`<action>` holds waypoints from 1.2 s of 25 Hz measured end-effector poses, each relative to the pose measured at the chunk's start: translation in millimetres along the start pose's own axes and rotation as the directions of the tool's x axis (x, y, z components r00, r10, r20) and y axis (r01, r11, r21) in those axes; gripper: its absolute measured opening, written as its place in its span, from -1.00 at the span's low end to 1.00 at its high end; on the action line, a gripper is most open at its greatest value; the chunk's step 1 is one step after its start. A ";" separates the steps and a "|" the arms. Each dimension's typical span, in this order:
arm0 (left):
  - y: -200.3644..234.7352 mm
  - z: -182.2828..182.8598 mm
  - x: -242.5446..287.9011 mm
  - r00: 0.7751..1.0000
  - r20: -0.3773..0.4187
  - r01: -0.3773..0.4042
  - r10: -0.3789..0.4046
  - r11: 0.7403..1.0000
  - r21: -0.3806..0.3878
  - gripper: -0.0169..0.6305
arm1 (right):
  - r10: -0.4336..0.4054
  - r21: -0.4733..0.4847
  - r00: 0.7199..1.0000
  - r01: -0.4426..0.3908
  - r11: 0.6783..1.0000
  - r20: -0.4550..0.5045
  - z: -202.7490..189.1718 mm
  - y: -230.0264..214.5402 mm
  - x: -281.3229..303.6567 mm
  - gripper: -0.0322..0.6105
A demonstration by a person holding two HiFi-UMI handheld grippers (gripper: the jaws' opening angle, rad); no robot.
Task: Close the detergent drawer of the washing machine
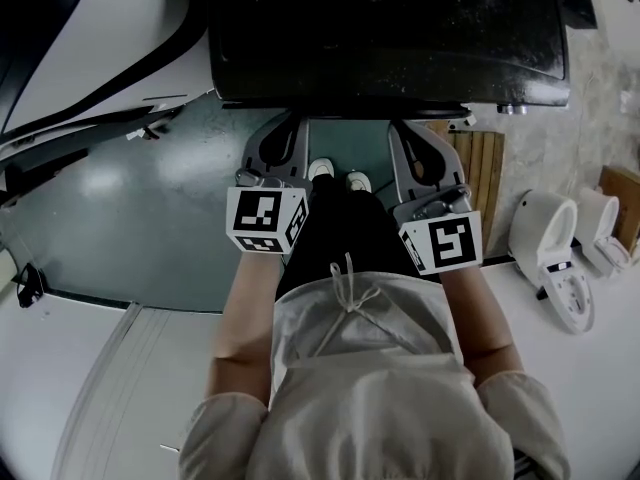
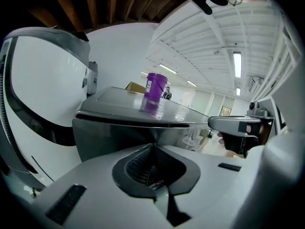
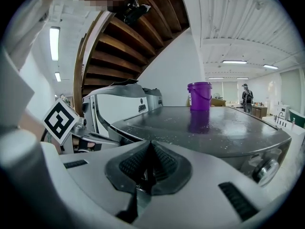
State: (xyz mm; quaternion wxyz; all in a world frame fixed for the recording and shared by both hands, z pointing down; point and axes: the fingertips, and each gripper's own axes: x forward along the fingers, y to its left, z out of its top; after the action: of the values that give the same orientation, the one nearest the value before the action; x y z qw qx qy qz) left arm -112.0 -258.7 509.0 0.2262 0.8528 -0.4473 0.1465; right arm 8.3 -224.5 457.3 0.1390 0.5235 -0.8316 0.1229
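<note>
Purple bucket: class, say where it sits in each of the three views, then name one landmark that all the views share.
Head view: not in it.
Left gripper view: purple bucket at centre, above the middle, standing on the washing machine's dark top.
Right gripper view: right of centre, above the middle, on the same top.
Shared landmark: that dark top, which fills the upper edge of the head view.

The dark grey flat top of the washing machine (image 1: 390, 28) runs off the far edge of the head view and hides its own front. The label on the purple plastic bucket (image 2: 156, 86) is too small to read. The far person (image 3: 246, 95) looks tiny.
</note>
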 end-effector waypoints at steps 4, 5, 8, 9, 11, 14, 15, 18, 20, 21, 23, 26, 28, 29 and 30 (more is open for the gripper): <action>3.1 3.6 4.5 1.000 0.002 0.017 -0.017 1.000 -0.006 -0.89 | -0.018 0.012 1.000 0.018 1.000 -0.019 0.8 -3.4 0.1 -0.89; 3.3 3.9 4.7 1.000 0.004 0.024 -0.024 1.000 -0.005 -0.89 | -0.018 0.006 1.000 0.018 1.000 -0.015 1.6 -4.3 0.0 -0.89; 3.4 4.7 4.3 0.999 0.018 0.034 -0.034 0.999 -0.008 -0.89 | -0.024 0.002 0.999 0.024 1.000 -0.021 2.5 -5.6 -0.9 -0.89; 3.6 5.1 4.1 0.999 0.026 0.032 -0.032 0.999 -0.008 -0.89 | -0.025 0.001 0.999 0.025 1.000 -0.024 2.4 -5.7 -1.0 -0.89; 4.0 5.8 4.1 0.999 0.047 0.024 -0.023 1.000 -0.010 -0.90 | -0.024 -0.008 1.000 0.024 1.000 -0.020 2.4 -5.8 -0.7 -0.89; 4.9 6.6 4.7 0.997 0.072 0.014 -0.013 1.000 -0.010 -0.90 | -0.024 -0.004 0.999 0.024 1.000 -0.034 0.2 -4.8 1.1 -0.89; 5.3 6.8 5.3 0.997 0.076 0.010 -0.010 1.000 -0.009 -0.90 | -0.023 0.000 0.999 0.023 1.000 -0.042 -0.9 -4.2 1.9 -0.89; 6.2 7.6 8.7 0.997 0.077 -0.001 0.002 1.000 -0.023 -0.90 | -0.009 -0.025 1.000 0.009 1.000 -0.015 -0.9 -2.3 4.3 -0.89; 5.9 7.5 9.3 0.997 0.076 0.003 -0.001 0.999 -0.032 -0.90 | -0.007 -0.024 1.000 0.007 1.000 -0.017 -1.5 0.5 4.5 -0.89; 5.9 7.2 9.2 0.997 0.073 0.008 -0.006 0.999 -0.034 -0.90 | -0.008 -0.015 1.000 0.008 1.000 -0.029 -2.2 2.5 4.3 -0.89; 6.4 6.6 8.9 0.998 0.066 0.020 -0.017 0.999 -0.037 -0.90 | -0.011 0.001 0.998 0.011 1.000 -0.056 -3.4 6.3 3.5 -0.89; 6.3 5.8 9.0 0.999 0.050 0.025 -0.023 0.999 -0.037 -0.90 | -0.006 -0.025 1.000 0.005 1.000 -0.029 1.8 6.9 2.0 -0.89; 0.7 6.9 6.6 0.999 0.036 0.035 -0.034 0.999 -0.016 -0.90 | -0.007 -0.035 1.000 0.006 0.999 -0.011 6.7 6.3 -0.7 -0.89; -4.1 9.2 3.5 0.998 0.034 0.047 -0.047 0.999 0.001 -0.89 | -0.006 -0.036 1.000 0.006 0.999 -0.009 9.6 6.9 -2.5 -0.89; -8.7 13.4 -0.9 0.998 0.036 0.057 -0.058 0.998 0.019 -0.89 | -0.005 -0.038 1.000 0.004 0.999 -0.005 13.6 7.8 -4.3 -0.89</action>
State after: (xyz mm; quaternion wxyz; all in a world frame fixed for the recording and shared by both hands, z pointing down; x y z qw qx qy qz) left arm -104.6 -260.7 494.9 0.2144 0.8699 -0.4253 0.1281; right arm 1.6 -222.3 442.6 0.1511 0.5224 -0.8322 0.1081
